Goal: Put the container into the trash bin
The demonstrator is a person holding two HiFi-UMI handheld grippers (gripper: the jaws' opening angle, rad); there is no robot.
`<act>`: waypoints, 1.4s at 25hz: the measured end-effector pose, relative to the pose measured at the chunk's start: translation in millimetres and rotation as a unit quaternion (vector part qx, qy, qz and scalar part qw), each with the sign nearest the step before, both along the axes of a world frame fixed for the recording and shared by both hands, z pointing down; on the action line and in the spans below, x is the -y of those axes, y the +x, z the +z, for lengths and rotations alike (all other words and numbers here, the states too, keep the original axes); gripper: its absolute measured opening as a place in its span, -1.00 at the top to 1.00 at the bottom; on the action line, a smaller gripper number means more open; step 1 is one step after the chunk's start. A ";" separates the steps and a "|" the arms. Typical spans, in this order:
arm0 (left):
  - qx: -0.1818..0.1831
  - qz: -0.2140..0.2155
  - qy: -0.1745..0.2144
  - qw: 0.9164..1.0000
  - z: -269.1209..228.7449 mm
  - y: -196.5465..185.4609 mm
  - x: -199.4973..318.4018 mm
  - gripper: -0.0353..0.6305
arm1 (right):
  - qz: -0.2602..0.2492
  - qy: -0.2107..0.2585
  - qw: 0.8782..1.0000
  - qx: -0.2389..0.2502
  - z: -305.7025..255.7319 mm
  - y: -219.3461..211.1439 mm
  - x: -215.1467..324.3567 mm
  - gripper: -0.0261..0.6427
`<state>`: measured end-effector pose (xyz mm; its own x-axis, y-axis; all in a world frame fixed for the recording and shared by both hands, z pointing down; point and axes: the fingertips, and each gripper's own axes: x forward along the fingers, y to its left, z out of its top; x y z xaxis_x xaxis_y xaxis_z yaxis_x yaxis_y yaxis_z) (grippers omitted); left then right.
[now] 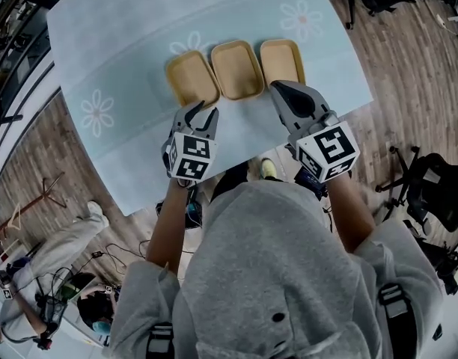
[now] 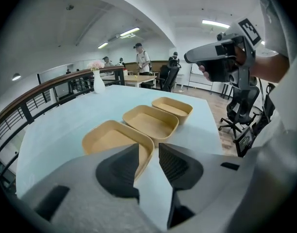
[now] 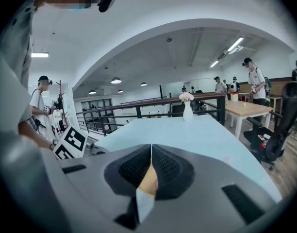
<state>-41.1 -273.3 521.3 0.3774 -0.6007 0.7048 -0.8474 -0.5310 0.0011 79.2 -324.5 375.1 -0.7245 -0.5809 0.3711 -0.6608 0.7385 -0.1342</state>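
1. The left gripper (image 1: 202,111) is released. Its jaws stand apart, tilted down at the near corner of the left container (image 1: 190,77). In the left gripper view that corner's rim lies in the gap, with one jaw over the inside and the other over the table (image 1: 117,43). The pads do not press on it.
2. The right gripper (image 1: 276,88) is clenched on nothing, its jaw tips together. It hangs in the air over the near edge of the right container (image 1: 283,60). Tan shows through the slit under its tips.
3. The three tan containers, all empty, sit in a row on the pale blue, flower-printed table. The middle container (image 1: 236,67) is just beside its neighbours.
4. A white vase (image 2: 98,81) of flowers stands at the table's far edge, near a dark railing (image 2: 51,89).
5. Beyond, people (image 2: 143,62) stand by a wooden desk (image 2: 139,79).
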 end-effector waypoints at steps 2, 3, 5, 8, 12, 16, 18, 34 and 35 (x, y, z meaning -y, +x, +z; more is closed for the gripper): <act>0.011 0.010 -0.010 1.000 9.5 0.7 -0.8 0.52 | 0.003 -0.002 1.000 -0.003 2.1 -1.5 -1.2 0.83; 0.017 0.016 -0.015 1.000 14.1 1.3 -0.4 0.52 | 0.005 -0.003 1.000 -0.005 3.1 -1.7 -0.8 0.83; 0.029 0.026 -0.023 0.999 23.2 4.7 2.5 0.52 | 0.010 -0.005 1.000 -0.007 4.8 0.6 1.7 0.83; 0.035 0.037 -0.031 0.998 34.0 12.7 5.9 0.52 | 0.019 -0.007 1.000 -0.011 6.5 6.4 4.4 0.83; 0.042 0.046 -0.047 0.997 44.9 15.0 5.4 0.52 | 0.029 -0.005 0.999 -0.017 6.1 8.3 4.3 0.83; 0.066 0.044 -0.052 0.996 52.6 12.9 9.8 0.64 | 0.034 -0.002 0.999 -0.019 6.1 10.4 5.7 0.83; 0.078 0.049 -0.048 0.995 52.7 15.1 11.1 0.65 | 0.034 -0.001 0.999 -0.022 6.3 12.2 5.8 0.83; 0.127 0.034 0.005 0.991 21.9 11.2 9.6 0.81 | 0.013 0.006 1.000 -0.013 0.4 17.0 -1.1 0.83; 0.130 0.028 0.008 0.991 18.4 11.4 8.0 0.81 | 0.007 0.005 1.000 -0.011 -0.4 18.5 -2.6 0.83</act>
